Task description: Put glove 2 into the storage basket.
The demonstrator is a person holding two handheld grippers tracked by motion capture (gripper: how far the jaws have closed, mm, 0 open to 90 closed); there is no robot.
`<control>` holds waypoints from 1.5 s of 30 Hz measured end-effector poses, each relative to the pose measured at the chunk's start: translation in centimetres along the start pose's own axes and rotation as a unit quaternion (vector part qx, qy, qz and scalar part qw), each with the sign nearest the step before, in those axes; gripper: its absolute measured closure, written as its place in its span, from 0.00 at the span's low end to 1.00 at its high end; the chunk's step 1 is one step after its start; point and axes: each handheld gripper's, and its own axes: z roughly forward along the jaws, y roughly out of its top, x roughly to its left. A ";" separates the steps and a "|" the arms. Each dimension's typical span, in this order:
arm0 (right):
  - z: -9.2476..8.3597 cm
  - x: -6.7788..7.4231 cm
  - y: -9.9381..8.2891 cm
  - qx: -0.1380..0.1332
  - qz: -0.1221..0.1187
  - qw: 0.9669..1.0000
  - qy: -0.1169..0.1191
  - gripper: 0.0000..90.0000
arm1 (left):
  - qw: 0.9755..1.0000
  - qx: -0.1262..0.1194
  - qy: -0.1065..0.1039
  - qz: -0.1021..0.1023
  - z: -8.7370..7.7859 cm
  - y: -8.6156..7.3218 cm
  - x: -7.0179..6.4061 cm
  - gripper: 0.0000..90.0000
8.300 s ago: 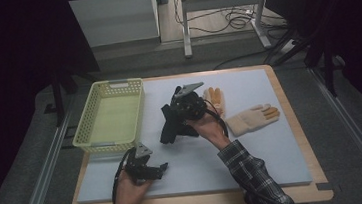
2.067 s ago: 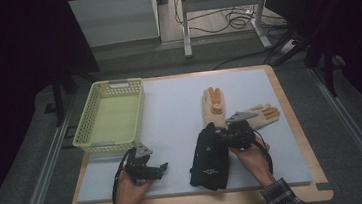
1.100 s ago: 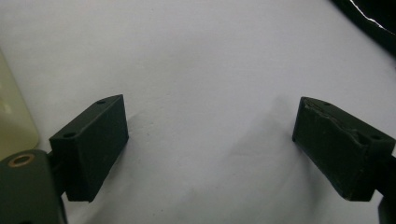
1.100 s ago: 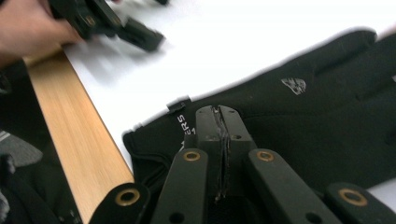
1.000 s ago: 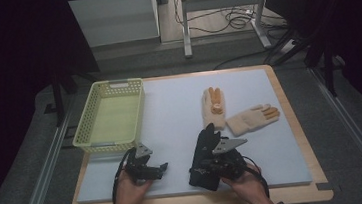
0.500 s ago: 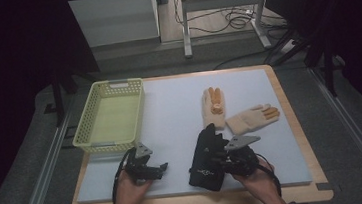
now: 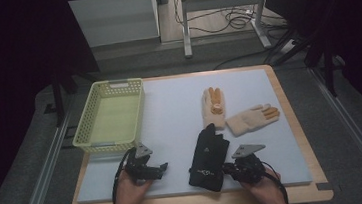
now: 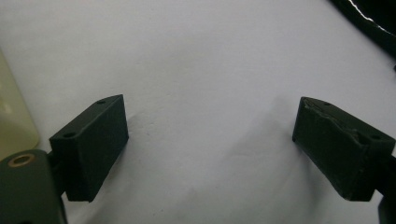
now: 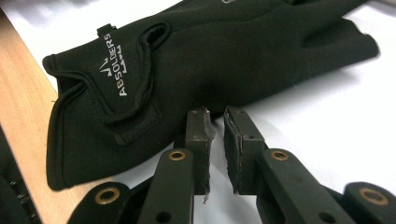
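Nearest me, my right gripper (image 7: 231,169) sat low at the front of the tabletop (image 7: 172,133), just beside the cuff end of the black glove (image 7: 208,155). Its fingers (image 9: 201,140) had just been closing and stood nearly together with a narrow slit between them; nothing lay in that slit, and their tips stopped right at the glove's edge. The glove lay flat on the white mat (image 7: 248,85), its cuff at the mat's front edge and its fingertips pointing away from me. My left gripper (image 7: 158,170) rested at the front left with its fingers (image 8: 93,144) spread wide over bare mat, gripping nothing. Farther back lay two beige gloves (image 7: 252,120), and at the far left the yellow basket (image 7: 92,138).
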 end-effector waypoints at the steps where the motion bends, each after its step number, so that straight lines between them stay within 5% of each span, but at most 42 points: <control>1: 0.3 0.1 0.1 -0.001 0.000 1.000 0.003 0.88 | 1.000 0.000 0.000 0.000 0.0 0.0 0.0 0.12; 7: 1.6 0.7 0.8 -0.013 -0.006 1.000 0.013 0.87 | 1.000 -0.002 -0.015 -0.009 -0.3 -0.1 0.4 0.11; 11: 2.7 1.1 1.6 -0.021 -0.015 1.000 0.012 0.86 | 1.000 0.009 0.007 0.003 -0.6 -0.5 0.5 0.08; 25: 6.6 1.6 5.0 -0.035 -0.037 0.999 -0.012 0.85 | 1.000 0.015 0.005 0.002 -1.0 -1.0 1.6 0.03; 32: 5.4 1.0 4.4 -0.034 -0.041 0.998 -0.023 0.72 | 1.000 0.012 0.004 -0.003 -0.9 -1.0 1.5 0.03; 45: 1.0 -3.6 2.0 -0.045 -0.009 0.996 -0.076 0.41 | 1.000 0.011 0.003 -0.004 -0.9 -1.1 1.6 0.03</control>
